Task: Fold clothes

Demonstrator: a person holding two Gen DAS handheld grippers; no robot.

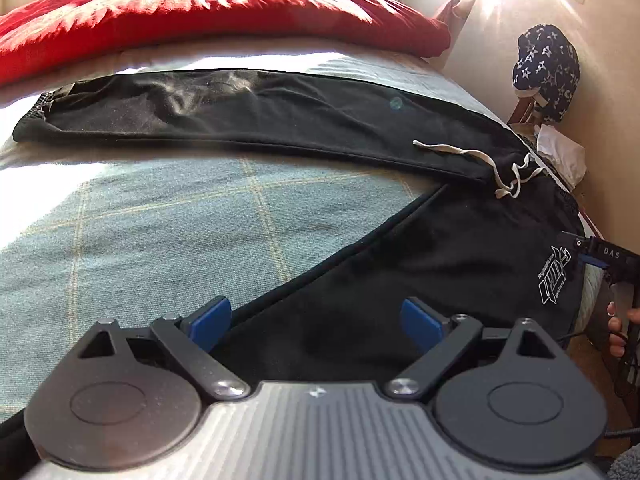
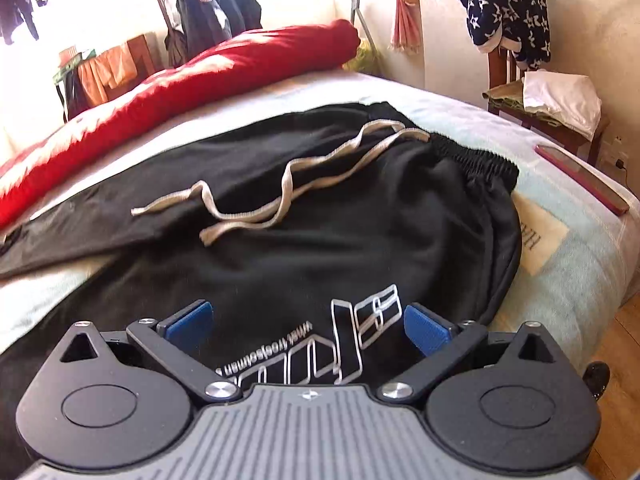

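Note:
Black sweatpants (image 1: 280, 116) lie spread on the bed, legs apart in a V, with a pale drawstring (image 1: 508, 172) at the waistband on the right. My left gripper (image 1: 316, 322) hovers open over the near leg, its blue pads wide apart with nothing between them. In the right wrist view the same sweatpants (image 2: 360, 220) fill the middle, drawstring (image 2: 280, 188) loose on top and a white printed logo (image 2: 360, 336) near my right gripper (image 2: 306, 326). That gripper is open just above the logo area. The right gripper (image 1: 600, 258) also shows at the left view's right edge, held by a hand.
A red duvet (image 1: 180, 16) lies bunched along the bed's far side. The bed cover (image 1: 140, 216) is pale blue-green check. Beside the bed, a wooden chair (image 2: 560, 128) holds a star-patterned garment (image 2: 504, 12) and white cloth. A dark red flat object (image 2: 580, 180) lies near the bed's right edge.

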